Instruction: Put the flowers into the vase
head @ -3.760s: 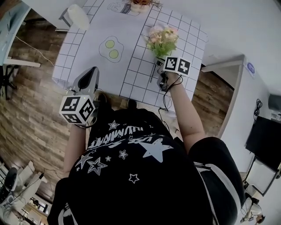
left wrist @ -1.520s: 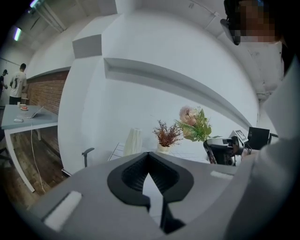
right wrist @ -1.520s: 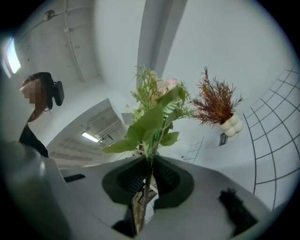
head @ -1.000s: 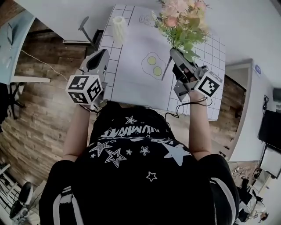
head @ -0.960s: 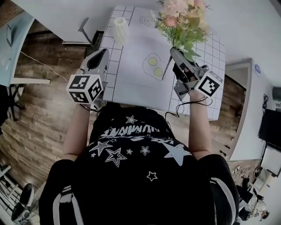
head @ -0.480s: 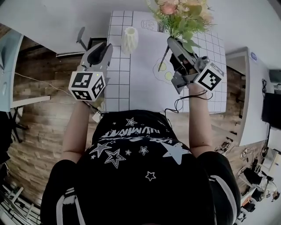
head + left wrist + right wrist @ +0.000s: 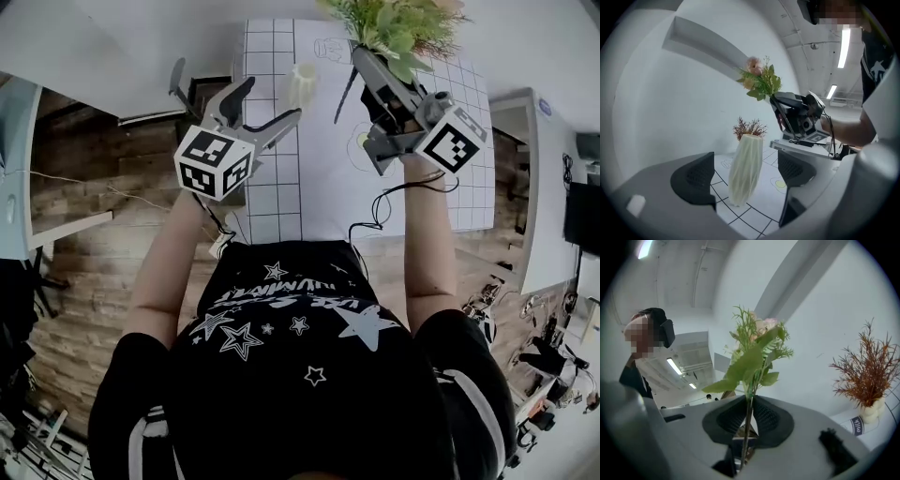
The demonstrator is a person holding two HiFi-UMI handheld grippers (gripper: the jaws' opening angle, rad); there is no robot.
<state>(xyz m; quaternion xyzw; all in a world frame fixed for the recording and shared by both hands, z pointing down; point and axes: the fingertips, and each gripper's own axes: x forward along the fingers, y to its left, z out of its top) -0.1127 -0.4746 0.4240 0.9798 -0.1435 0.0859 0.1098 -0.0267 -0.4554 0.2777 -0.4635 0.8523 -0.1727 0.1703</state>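
A cream ribbed vase [image 7: 302,86] stands upright on the checked table. My left gripper [image 7: 272,101] is level just in front of it, with its jaws opening. In the left gripper view the vase [image 7: 745,168] shows in the gap between the pads [image 7: 696,180], touched by neither. My right gripper [image 7: 361,56] is shut on the thin stem [image 7: 748,418] of a bunch of flowers [image 7: 398,23] with pink blooms and green leaves. It holds the bunch upright in the air, to the right of the vase and above it. The stem's dark lower end [image 7: 345,94] hangs below the jaws.
The table [image 7: 272,187] has a white grid cloth with a fried-egg print [image 7: 361,150]. A small pot of reddish dried twigs [image 7: 867,376] stands at the table's far end, behind the vase. Wooden floor lies to the left, a white wall beyond the table.
Both grippers moved toward the table's far end. The left jaws went from shut to wide apart and now face the vase. The right gripper carried the flowers higher.
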